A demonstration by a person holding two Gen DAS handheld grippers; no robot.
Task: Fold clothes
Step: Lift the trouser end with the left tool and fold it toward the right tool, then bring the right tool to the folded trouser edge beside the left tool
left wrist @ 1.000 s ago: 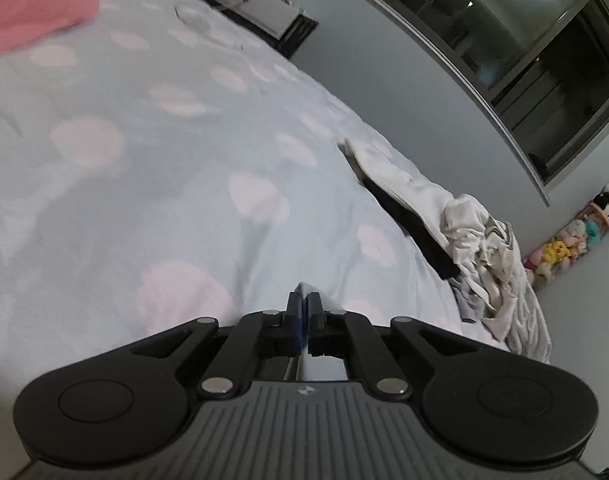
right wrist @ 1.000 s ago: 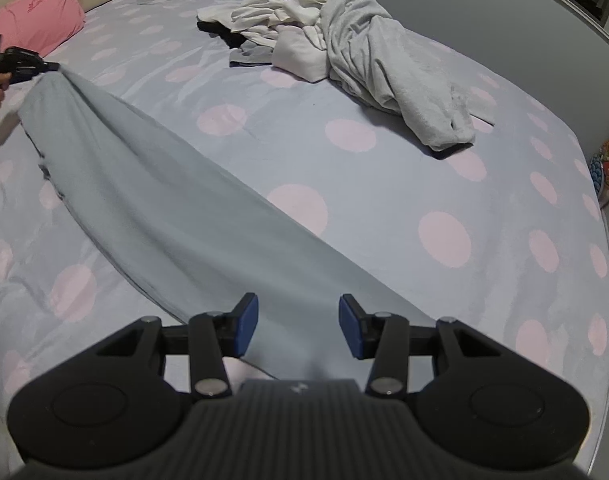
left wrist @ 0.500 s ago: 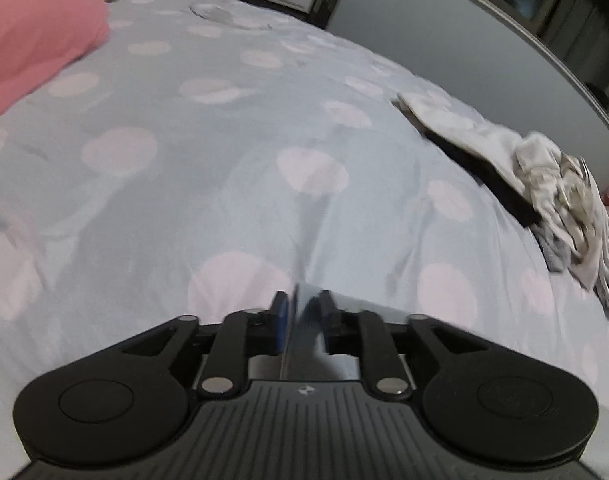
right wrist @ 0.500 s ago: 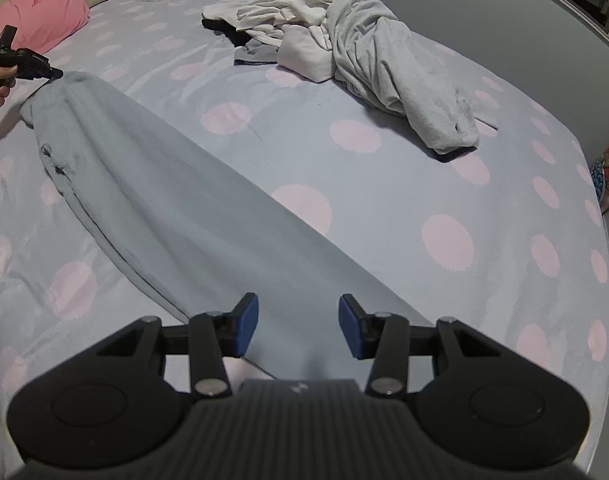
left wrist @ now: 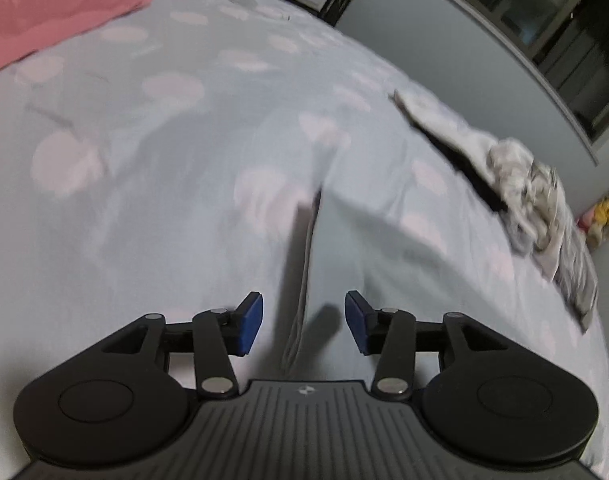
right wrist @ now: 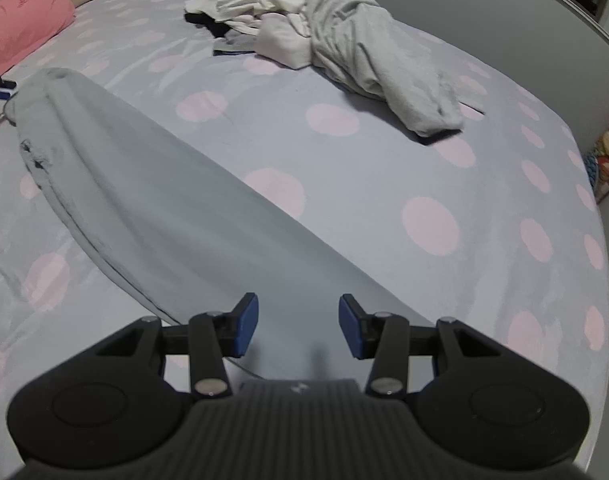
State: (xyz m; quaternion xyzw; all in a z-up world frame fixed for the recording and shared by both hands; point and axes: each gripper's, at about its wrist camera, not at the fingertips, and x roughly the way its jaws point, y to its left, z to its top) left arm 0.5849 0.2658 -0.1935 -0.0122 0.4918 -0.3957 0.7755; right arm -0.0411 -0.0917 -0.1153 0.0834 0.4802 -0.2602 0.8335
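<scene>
Both grippers, left [left wrist: 302,322] and right [right wrist: 299,326], gape empty over one grey garment [right wrist: 152,200] stretched across the bed [right wrist: 384,168], one clothes heap [right wrist: 336,36] near its far edge.

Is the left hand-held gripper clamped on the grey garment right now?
No, the left hand-held gripper stands open, its blue pads apart, with the grey garment lying loose on the bed.
</scene>
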